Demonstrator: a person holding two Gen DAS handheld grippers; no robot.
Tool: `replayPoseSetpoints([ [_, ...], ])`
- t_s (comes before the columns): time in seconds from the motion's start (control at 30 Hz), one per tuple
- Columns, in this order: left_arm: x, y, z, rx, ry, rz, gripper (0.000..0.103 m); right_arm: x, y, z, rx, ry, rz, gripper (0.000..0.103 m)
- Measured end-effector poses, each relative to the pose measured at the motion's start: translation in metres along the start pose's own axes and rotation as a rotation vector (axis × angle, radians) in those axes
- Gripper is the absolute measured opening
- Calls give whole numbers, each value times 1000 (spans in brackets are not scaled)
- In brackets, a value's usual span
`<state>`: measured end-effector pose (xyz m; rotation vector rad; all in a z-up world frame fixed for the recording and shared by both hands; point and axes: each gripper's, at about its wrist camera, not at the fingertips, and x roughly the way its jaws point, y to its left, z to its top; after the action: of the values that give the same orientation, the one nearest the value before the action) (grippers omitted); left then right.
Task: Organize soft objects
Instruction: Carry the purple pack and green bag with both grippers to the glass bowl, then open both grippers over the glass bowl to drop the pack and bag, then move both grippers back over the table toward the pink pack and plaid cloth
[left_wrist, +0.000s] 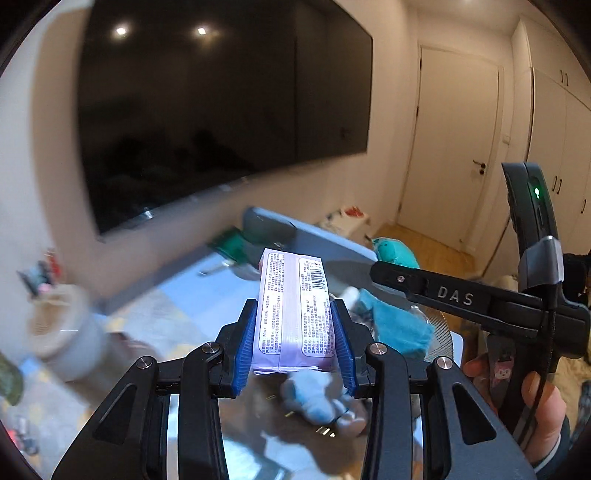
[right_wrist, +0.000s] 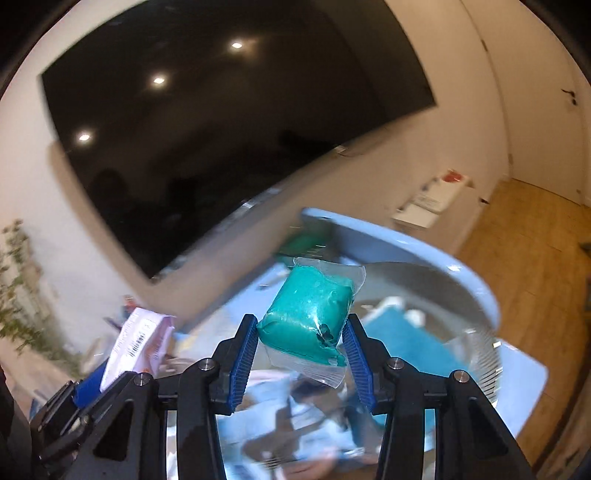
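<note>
My left gripper (left_wrist: 294, 306) is shut on a pale purple tissue pack (left_wrist: 293, 306) with a barcode, held lengthwise between the blue pads. My right gripper (right_wrist: 301, 321) is shut on a teal soft block sealed in a clear plastic bag (right_wrist: 310, 314). Both are in the air over a clear storage bin whose blue lid (right_wrist: 406, 243) stands tilted up behind. In the bin lie a pale blue plush toy (left_wrist: 317, 398) and a teal cloth (left_wrist: 399, 328), both blurred. The tissue pack (right_wrist: 140, 343) also shows at the left of the right wrist view.
A large dark TV (left_wrist: 221, 110) hangs on the wall ahead. A white jar (left_wrist: 62, 332) and small items sit at the left. A person's hand (left_wrist: 543, 406) grips the black tool marked DAS (left_wrist: 454, 295). A door (left_wrist: 454, 147), wooden floor (right_wrist: 517, 258) and a box (right_wrist: 432, 199) lie to the right.
</note>
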<state>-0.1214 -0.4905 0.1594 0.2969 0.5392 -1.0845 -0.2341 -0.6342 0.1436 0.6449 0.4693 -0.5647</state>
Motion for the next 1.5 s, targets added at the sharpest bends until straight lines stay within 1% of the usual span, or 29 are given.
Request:
replayPoseSetpoints([
  [0.1,31,-13,2,12,36,-12,39,22,-24,8,28,53,-47,48],
  [0.13,39,-16,3,18,55,-18,45,29,-31,12,22,63,-65,48],
  [0.2,49,-18,4,20,83,-12,48,44,-44,17,14,128,-97,51],
  [0.23,49,-18,2,12,96,-27,57,48,-50,16,27,153,-98,53],
  [0.27,48,-16,1,-7,107,-53,70,49,-58,15,48,169,-88,54],
  [0.3,43,-12,-1,-25,93,-69,71,48,-64,13,70,173,-75,59],
  [0.33,38,-7,-3,-32,81,-66,71,44,-71,10,98,165,-68,64],
  [0.4,24,-7,-8,-29,57,-59,71,35,-79,5,132,142,-68,65],
  [0.47,7,-5,-14,-24,43,-71,71,24,-78,0,122,120,-61,65],
  [0.53,-11,-1,-20,-22,24,-64,71,14,-67,-6,90,111,-77,65],
  [0.63,-44,8,-35,-34,-5,-60,71,-3,-48,-16,32,87,-57,65],
  [0.73,-79,22,-50,-62,-32,-24,72,-24,-10,-30,-74,52,-18,66],
  [0.77,-92,30,-56,-74,-36,-15,75,-31,2,-35,-108,41,-5,66],
  [0.87,-125,55,-72,-117,-39,3,78,-50,52,-51,-228,8,78,69],
  [0.93,-150,75,-85,-145,-44,58,80,-62,91,-67,-304,-10,162,80],
  [1.0,-172,99,-97,-170,-50,139,82,-69,129,-86,-362,-15,242,86],
  [1.07,-200,132,-112,-225,-70,229,83,-72,168,-110,-404,17,339,88],
  [1.1,-207,142,-117,-236,-66,264,83,-70,181,-121,-410,39,375,90],
  [1.13,-220,161,-127,-272,-81,323,83,-66,197,-136,-408,74,424,89],
  [1.17,-229,174,-133,-303,-85,371,84,-60,210,-150,-348,113,477,90],
  [1.2,-239,190,-143,-335,-76,432,84,-52,218,-161,-312,148,507,93],
  [1.23,-244,199,-149,-347,-72,455,84,-38,230,-172,-282,223,562,94],
  [1.27,-258,216,-161,-373,-76,486,84,-29,239,-179,-272,268,591,94],
  [1.3,-267,228,-169,-398,-80,513,84,-21,248,-186,-268,299,602,94],
  [1.33,-273,239,-176,-419,-79,535,84,-13,259,-192,-282,313,593,94],
  [1.37,-281,258,-189,-460,-66,578,84,-7,270,-199,-313,318,576,95],
  [1.4,-284,270,-195,-482,-56,601,84,2,279,-206,-349,337,557,100],
  [1.43,-285,287,-208,-515,-37,646,84,10,293,-217,-393,368,539,102],
  [1.5,-285,305,-226,-550,-10,675,84,30,311,-234,-454,419,502,102],
])
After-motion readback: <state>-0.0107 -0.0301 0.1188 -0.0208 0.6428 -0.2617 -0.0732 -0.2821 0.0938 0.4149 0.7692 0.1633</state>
